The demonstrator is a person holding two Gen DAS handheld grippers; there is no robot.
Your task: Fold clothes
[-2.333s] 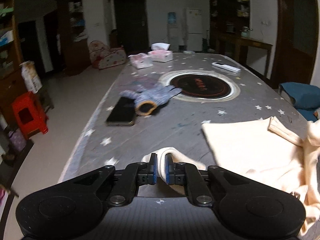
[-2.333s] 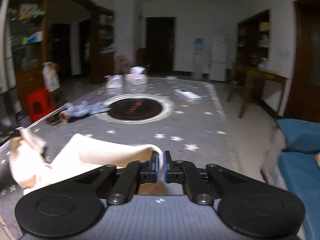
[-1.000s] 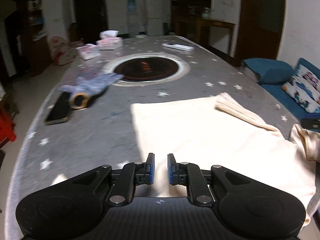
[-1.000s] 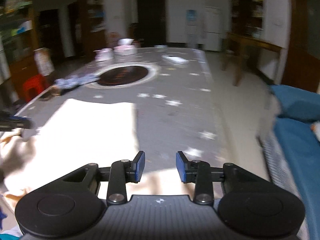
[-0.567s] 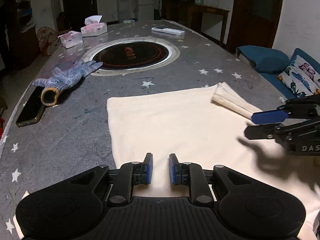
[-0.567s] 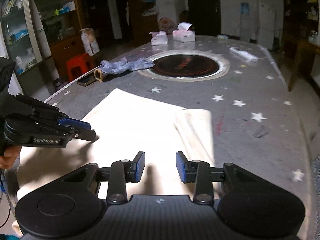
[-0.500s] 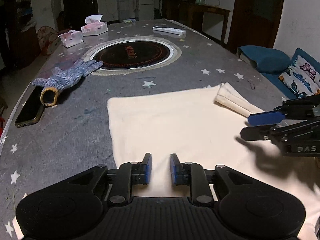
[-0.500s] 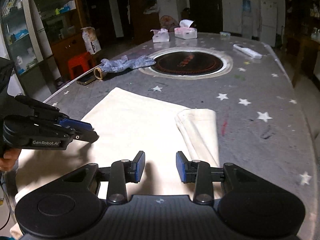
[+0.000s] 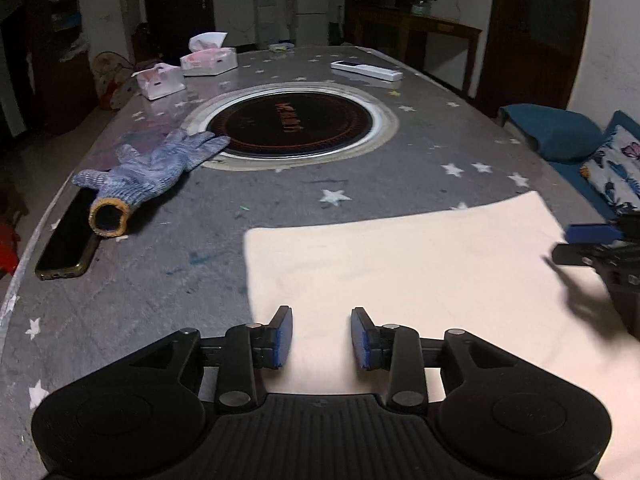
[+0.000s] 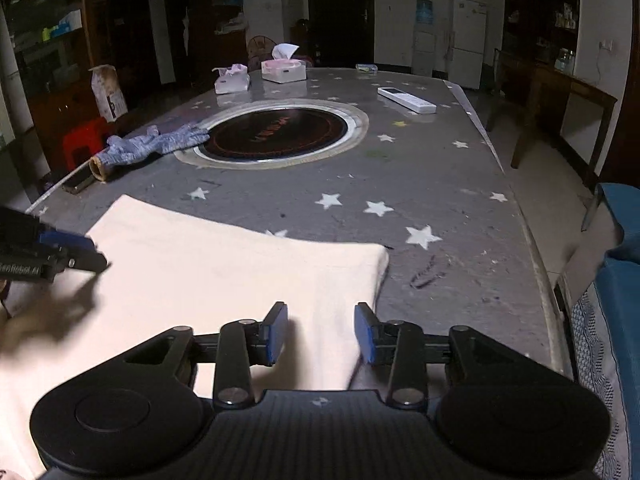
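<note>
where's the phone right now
In the left wrist view the phone lies at the table's left edge, its far end under the cuff of the blue knit glove.

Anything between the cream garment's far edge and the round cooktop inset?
Nothing: only bare star-print table between the cream garment and the round cooktop inset. The right wrist view shows it best. The blue knit glove lies off to the side.

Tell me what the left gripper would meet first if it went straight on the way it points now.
Most likely the cream cloth. The left gripper points down at it, jaws open, nothing between them. The table lies under the cloth. Depth is unclear.
</note>
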